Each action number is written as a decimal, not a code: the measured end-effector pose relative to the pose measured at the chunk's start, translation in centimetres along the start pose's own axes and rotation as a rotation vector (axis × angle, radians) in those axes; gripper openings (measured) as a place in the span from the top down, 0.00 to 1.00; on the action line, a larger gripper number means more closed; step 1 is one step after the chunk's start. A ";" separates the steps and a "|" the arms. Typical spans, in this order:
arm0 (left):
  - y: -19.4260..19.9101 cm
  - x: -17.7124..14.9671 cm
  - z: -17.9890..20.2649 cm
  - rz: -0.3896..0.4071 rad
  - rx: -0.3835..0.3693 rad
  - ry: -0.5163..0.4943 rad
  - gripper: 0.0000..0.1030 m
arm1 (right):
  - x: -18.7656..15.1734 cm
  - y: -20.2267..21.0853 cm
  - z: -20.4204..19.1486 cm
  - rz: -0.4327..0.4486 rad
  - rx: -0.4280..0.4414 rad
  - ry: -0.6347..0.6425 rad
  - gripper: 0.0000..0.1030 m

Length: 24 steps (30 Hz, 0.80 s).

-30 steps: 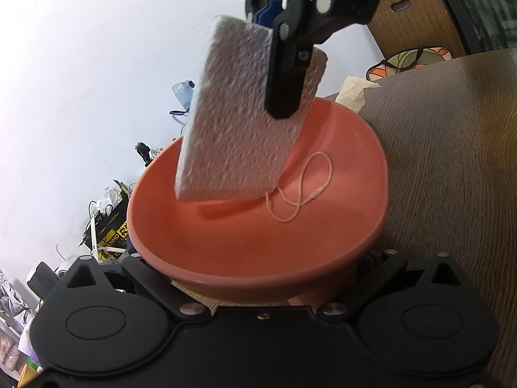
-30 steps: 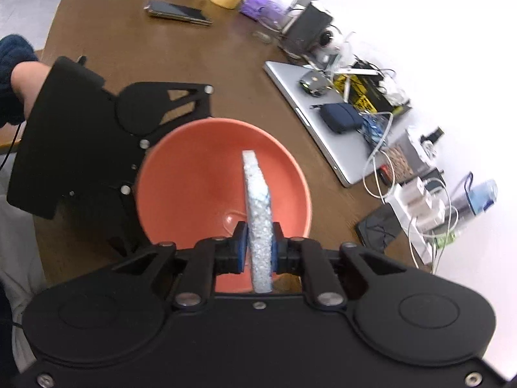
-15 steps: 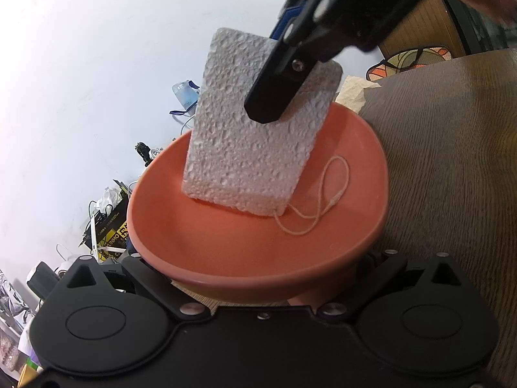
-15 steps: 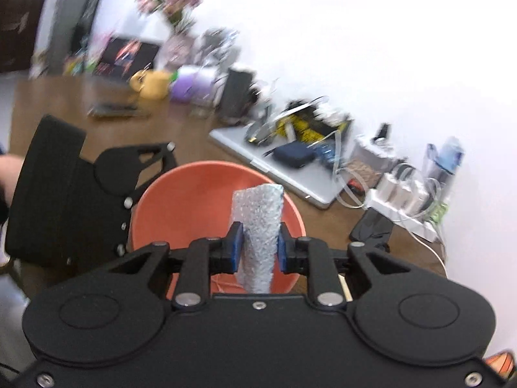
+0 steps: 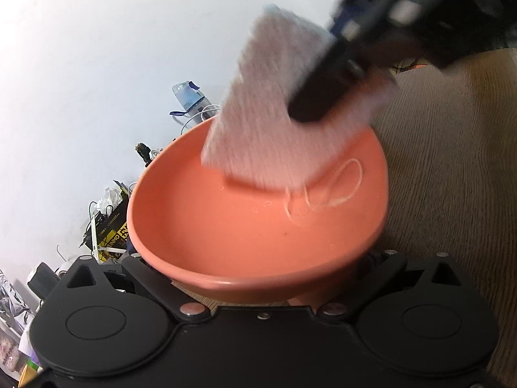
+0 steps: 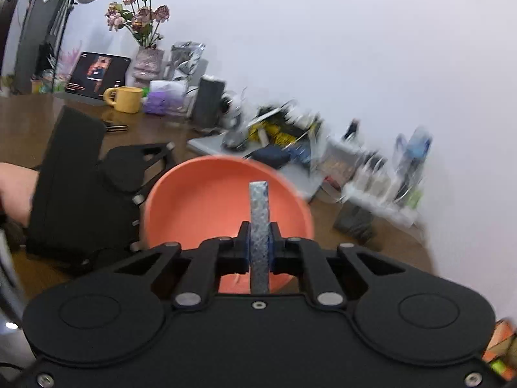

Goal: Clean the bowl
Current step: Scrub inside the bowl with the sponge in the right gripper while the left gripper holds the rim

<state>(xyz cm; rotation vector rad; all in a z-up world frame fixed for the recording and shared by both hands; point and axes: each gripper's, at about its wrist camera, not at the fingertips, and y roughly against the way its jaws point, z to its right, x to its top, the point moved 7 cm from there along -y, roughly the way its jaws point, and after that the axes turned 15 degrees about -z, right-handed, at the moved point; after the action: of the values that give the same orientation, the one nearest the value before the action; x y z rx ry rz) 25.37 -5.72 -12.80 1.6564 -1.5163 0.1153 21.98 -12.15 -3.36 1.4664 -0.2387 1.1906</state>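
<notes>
Bowl (image 5: 245, 226) first: salmon-orange, tilted toward my left wrist camera, its near rim hard against the front of my left gripper (image 5: 261, 287). The left fingers run under and beside the bowl, but their tips are hidden behind it, so I cannot tell how wide they stand or whether they pinch it. A thin pale loop of string (image 5: 326, 190) lies on the inner wall at the right, with a few droplets near it.

My right gripper (image 6: 259, 242) is clamped on the sponge (image 6: 258, 226), both pads pressed flat against its faces, the sponge edge-on in that view. From the left view the sponge (image 5: 274, 123) is a pale rough slab, blurred, its lower edge down inside the bowl close to the far wall; I cannot tell if it touches.

Brown wooden table (image 5: 452, 177) carries the bowl. Along the white wall stand a yellow mug (image 6: 126, 98), a vase of pink roses (image 6: 142, 19), a laptop (image 6: 223, 145) and a blue water bottle (image 5: 190, 97).
</notes>
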 end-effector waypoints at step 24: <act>0.1 -0.3 0.6 -0.001 0.000 0.003 0.02 | 0.5 0.9 -2.2 0.022 -0.007 0.053 0.89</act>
<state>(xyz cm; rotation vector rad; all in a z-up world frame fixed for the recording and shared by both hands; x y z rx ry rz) 24.93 -5.83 -13.24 1.6562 -1.5135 0.1175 20.39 -10.41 -2.81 1.4275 -0.2239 1.2434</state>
